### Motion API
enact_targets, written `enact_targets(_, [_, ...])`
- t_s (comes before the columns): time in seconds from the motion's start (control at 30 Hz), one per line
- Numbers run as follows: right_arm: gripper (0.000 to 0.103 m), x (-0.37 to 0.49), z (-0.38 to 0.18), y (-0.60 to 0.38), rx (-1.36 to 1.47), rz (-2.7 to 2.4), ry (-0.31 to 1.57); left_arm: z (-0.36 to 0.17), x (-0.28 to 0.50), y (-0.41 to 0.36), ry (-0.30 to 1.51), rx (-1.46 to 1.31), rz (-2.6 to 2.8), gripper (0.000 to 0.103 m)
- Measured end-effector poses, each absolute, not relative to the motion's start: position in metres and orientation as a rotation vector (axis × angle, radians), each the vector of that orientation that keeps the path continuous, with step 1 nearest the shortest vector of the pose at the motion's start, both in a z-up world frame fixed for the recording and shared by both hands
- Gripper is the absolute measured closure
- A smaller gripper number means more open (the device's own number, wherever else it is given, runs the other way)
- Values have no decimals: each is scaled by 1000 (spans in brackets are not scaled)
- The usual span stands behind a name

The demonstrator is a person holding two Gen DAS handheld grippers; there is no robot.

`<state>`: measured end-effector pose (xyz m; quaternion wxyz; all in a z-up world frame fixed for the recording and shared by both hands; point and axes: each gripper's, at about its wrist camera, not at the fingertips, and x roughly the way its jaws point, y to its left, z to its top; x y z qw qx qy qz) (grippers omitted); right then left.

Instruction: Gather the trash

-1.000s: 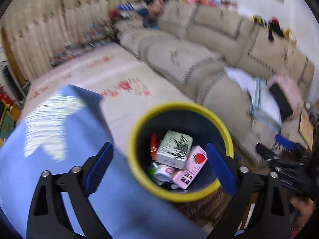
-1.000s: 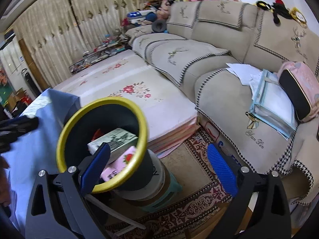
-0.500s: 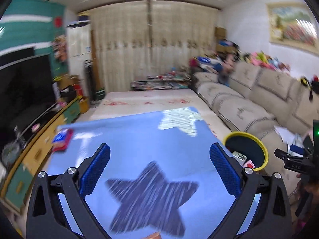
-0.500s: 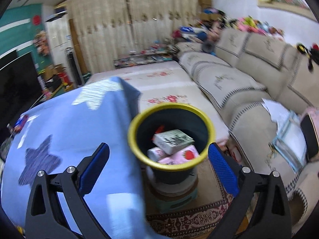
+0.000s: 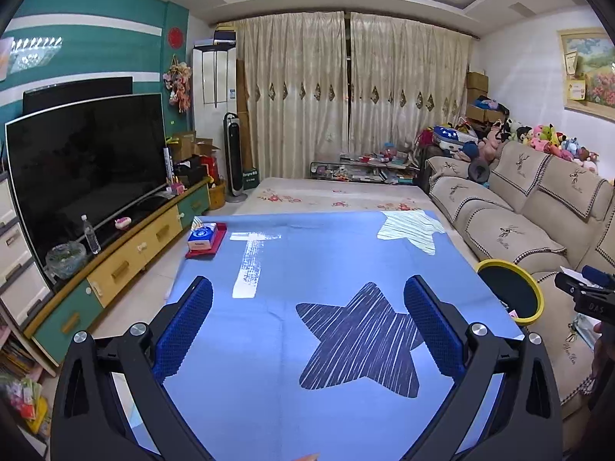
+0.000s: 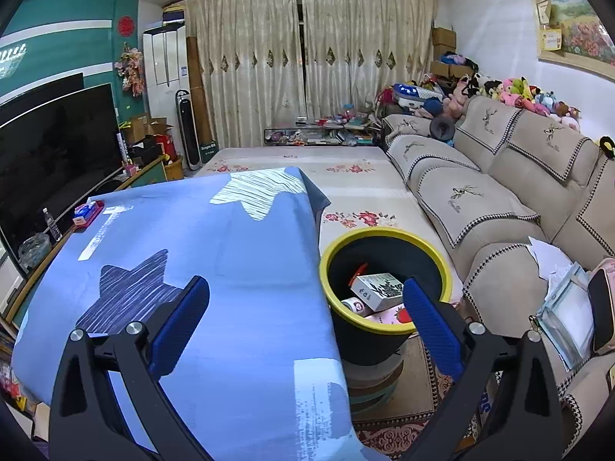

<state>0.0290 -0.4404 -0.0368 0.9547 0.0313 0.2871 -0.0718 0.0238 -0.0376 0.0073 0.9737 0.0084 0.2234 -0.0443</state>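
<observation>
- Left gripper (image 5: pixel 307 322) is up over the blue tablecloth (image 5: pixel 307 261), jaws spread wide, nothing between the blue pads
- Under it there's the dark striped star (image 5: pixel 361 342) printed on the cloth, a pale star (image 5: pixel 411 230) at the far right corner
- Far left corner of the table: a blue tissue pack (image 5: pixel 203 236) sitting on a red tray
- Right gripper (image 6: pixel 305 322) is just as wide open and empty, straddling the table's right edge
- The yellow-rimmed bin (image 6: pixel 334 238) stands just beside that edge, raised on a stack of stools
- Inside the bin: a white carton (image 6: pixel 374 286), a pink strawberry carton (image 6: pixel 388 317), a small can (image 6: pixel 355 305), something red against the wall
- From the left view the bin (image 5: pixel 536 294) peeks out past the table's right side, with the sofa (image 5: pixel 511 226) behind it
</observation>
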Motion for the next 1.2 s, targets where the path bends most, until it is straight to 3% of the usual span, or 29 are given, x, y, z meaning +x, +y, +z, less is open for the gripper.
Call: enact_targets(1.2, [7,21,-36,-441,76,-122,578,12,24,-62,468,42,-95,5])
